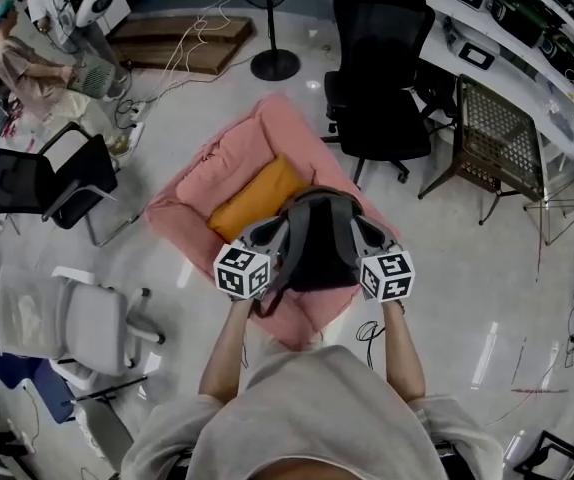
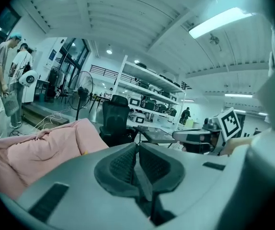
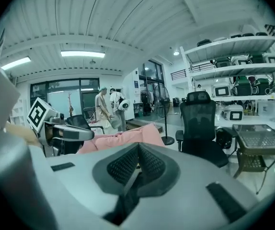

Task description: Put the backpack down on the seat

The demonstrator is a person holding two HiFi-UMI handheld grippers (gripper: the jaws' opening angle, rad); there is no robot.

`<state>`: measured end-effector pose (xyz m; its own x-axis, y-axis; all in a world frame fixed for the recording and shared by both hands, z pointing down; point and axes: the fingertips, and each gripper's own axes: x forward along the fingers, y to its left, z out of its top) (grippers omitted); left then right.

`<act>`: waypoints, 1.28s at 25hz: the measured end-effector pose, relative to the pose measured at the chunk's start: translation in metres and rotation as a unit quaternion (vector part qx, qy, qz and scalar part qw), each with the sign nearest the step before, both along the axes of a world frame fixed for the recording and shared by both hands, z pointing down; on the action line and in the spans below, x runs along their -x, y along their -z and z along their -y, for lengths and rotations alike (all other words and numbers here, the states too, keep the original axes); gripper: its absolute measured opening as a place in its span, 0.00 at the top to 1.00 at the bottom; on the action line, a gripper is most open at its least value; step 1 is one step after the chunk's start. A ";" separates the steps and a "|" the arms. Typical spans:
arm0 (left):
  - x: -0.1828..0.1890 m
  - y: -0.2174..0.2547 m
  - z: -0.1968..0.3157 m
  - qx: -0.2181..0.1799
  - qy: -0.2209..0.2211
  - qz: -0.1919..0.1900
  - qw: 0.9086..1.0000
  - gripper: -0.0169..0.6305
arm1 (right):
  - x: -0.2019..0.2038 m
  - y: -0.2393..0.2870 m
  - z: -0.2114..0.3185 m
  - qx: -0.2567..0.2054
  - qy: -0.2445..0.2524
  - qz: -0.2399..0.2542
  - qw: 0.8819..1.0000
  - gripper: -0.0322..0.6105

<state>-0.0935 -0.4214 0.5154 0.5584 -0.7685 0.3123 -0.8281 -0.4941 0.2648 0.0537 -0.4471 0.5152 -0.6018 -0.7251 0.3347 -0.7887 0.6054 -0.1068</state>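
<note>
Head view: the dark backpack (image 1: pixel 317 253) hangs between my left gripper (image 1: pixel 273 230) and right gripper (image 1: pixel 361 230), over the near end of the pink seat (image 1: pixel 217 168), just beside its orange cushion (image 1: pixel 257 196). Both pairs of jaws are pinched tight on its grey straps (image 1: pixel 289 243). Its rounded end points away from me, with the long axis running straight ahead.

Seat (image 1: pixel 229 163) — soft matt pink cloth; backpack (image 1: pixel 317 246) — dark matt fabric; floor (image 1: pixel 467 298) glossy, smooth.
</note>
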 end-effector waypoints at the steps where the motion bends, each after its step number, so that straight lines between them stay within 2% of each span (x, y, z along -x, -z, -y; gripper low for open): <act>1: 0.000 0.005 0.000 -0.003 -0.003 0.000 1.000 0.94 | 0.001 0.005 0.000 -0.002 0.002 0.003 1.000 0.95; 13: 0.004 0.036 -0.005 -0.028 -0.011 0.014 0.999 0.95 | 0.008 0.033 -0.004 -0.030 0.005 0.004 1.000 0.95; 32: 0.021 0.075 0.019 -0.068 -0.004 0.019 0.997 0.95 | 0.024 0.062 0.013 -0.061 0.006 0.004 0.998 0.95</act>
<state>-0.1144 -0.4403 0.4404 0.5541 -0.8012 0.2257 -0.8323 -0.5297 0.1632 0.0295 -0.4606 0.4528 -0.6131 -0.7526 0.2402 -0.7806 0.6239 -0.0373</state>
